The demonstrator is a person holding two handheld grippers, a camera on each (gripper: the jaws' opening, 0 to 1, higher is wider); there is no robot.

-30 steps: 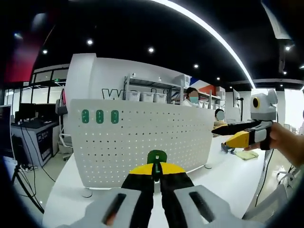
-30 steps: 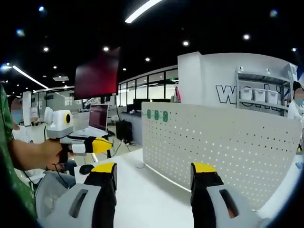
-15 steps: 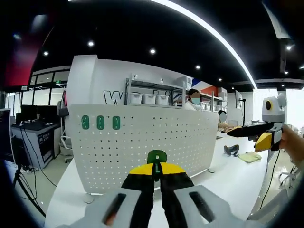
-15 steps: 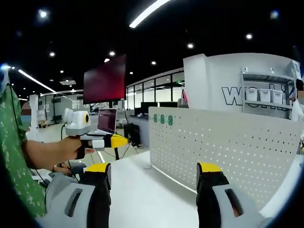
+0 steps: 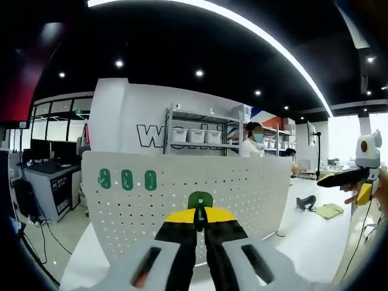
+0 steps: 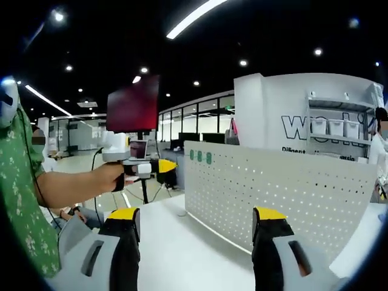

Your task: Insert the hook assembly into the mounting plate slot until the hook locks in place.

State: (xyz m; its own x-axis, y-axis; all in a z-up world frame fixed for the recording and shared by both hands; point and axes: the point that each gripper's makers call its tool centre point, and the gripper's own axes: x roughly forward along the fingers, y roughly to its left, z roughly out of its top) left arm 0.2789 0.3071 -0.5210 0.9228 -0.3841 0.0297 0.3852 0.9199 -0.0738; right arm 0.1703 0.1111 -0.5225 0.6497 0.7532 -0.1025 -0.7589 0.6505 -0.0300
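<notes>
A white perforated mounting plate (image 5: 242,194) stands upright on the white table (image 5: 303,239). Three green hooks (image 5: 127,179) sit in its upper left corner. My left gripper (image 5: 199,217) is shut on a green hook (image 5: 200,199), held in front of the plate's lower middle and apart from it. In the right gripper view the plate (image 6: 285,194) stands ahead and to the right, with the green hooks (image 6: 200,156) at its near top corner. My right gripper (image 6: 197,221) is open with nothing between its jaws. The left gripper (image 6: 148,168) is level with the plate's top left.
The right gripper (image 5: 354,177) hangs at the far right, off the plate's end. A black object (image 5: 306,202) and a yellow-green cloth (image 5: 329,210) lie on the table beyond. Shelves with white bins (image 5: 194,134) and people stand behind. A red screen (image 6: 133,103) hangs at left.
In the right gripper view the left gripper has risen and moved right, toward the plate's top left corner. In the left gripper view the right gripper has slid toward the right edge.
</notes>
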